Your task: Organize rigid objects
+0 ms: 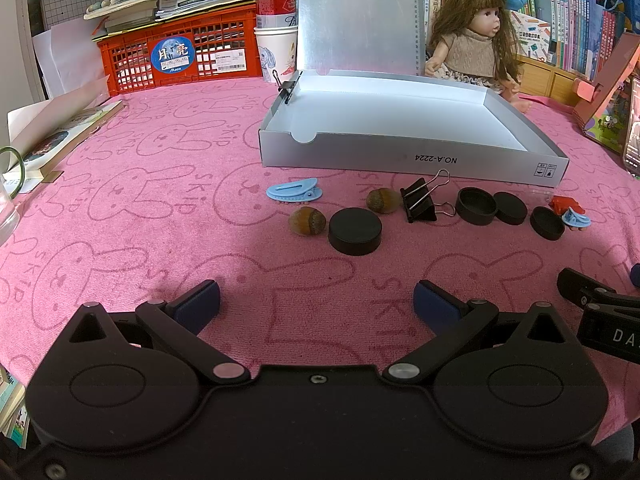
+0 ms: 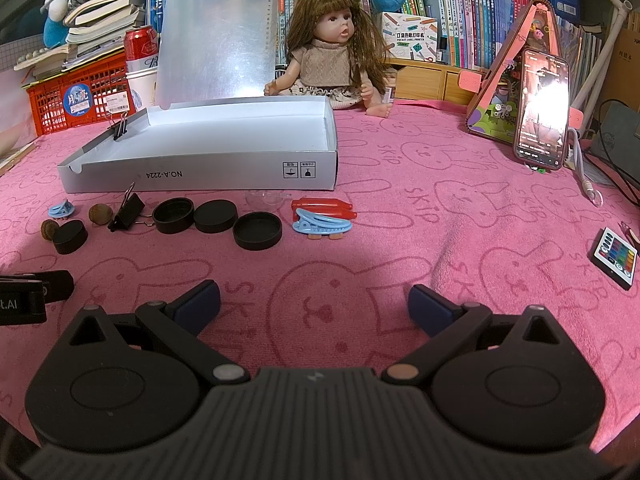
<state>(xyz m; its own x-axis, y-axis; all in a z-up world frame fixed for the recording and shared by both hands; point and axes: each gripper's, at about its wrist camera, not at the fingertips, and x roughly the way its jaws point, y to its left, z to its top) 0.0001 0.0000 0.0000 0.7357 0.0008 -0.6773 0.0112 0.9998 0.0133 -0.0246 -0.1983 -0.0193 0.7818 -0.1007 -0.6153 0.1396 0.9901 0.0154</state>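
Observation:
An open silver box [image 1: 400,156] [image 2: 200,176] lies on the pink cloth with its lid up. In front of it lies a row of small items: a blue clip [image 1: 294,191], two brown nuts [image 1: 307,221] [image 1: 383,200], several black round caps [image 1: 354,231] [image 2: 257,230], a black binder clip [image 1: 420,200] [image 2: 127,211], a red clip [image 2: 322,205] and a second blue clip [image 2: 322,226]. My left gripper [image 1: 317,304] is open and empty, short of the row. My right gripper [image 2: 315,304] is open and empty, also short of the row.
A doll [image 2: 336,52] sits behind the box. A red crate [image 1: 176,56] with books and a can [image 1: 276,0] stands at the back left. A phone [image 2: 542,108] leans on a pink stand at the right. A remote [image 2: 614,258] lies at the far right.

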